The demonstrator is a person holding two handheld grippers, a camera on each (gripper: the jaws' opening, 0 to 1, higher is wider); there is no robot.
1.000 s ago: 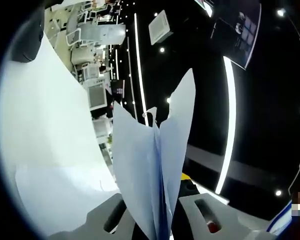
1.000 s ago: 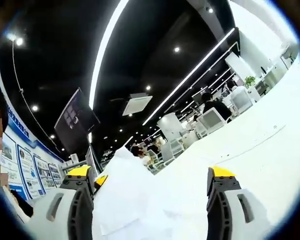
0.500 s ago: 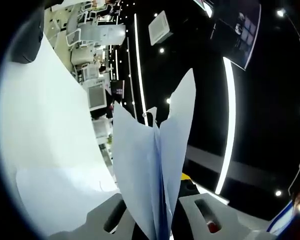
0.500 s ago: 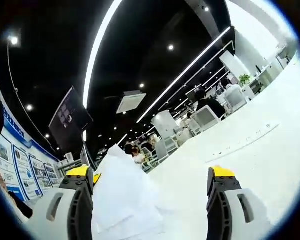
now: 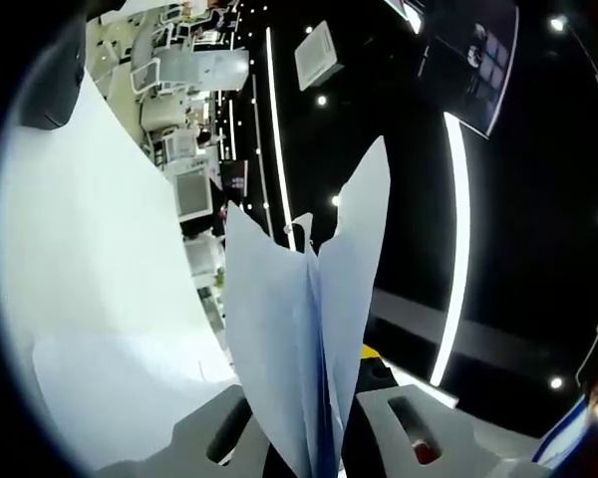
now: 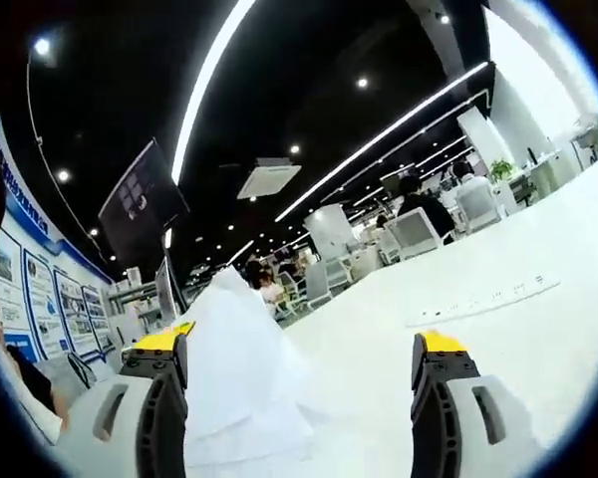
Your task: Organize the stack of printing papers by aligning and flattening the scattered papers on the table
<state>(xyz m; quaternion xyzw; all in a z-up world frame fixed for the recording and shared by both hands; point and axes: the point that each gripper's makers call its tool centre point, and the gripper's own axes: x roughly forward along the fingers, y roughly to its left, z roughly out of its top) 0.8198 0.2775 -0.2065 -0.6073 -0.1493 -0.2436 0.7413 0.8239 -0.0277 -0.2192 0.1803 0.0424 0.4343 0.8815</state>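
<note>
A sheaf of white printing papers [image 5: 299, 339] stands on edge between the grey jaws of my left gripper [image 5: 314, 418], which is shut on it. The sheets fan apart at their upper ends. To the left lies the white table [image 5: 90, 249]. In the right gripper view the same papers [image 6: 234, 378] rise as a white peak just inside the left yellow-tipped jaw. My right gripper [image 6: 299, 349] is open, its jaws wide apart, and the papers fill only the left part of the gap.
A long white strip [image 6: 478, 299] lies on the table [image 6: 518, 349] beyond the right jaw. Office chairs and monitors [image 6: 419, 234] stand past the table's far edge. Part of a person [image 6: 20, 398] shows at the left.
The right gripper view has swung and levelled a little, and the papers now stand taller beside its left jaw. The left gripper view is unchanged.
</note>
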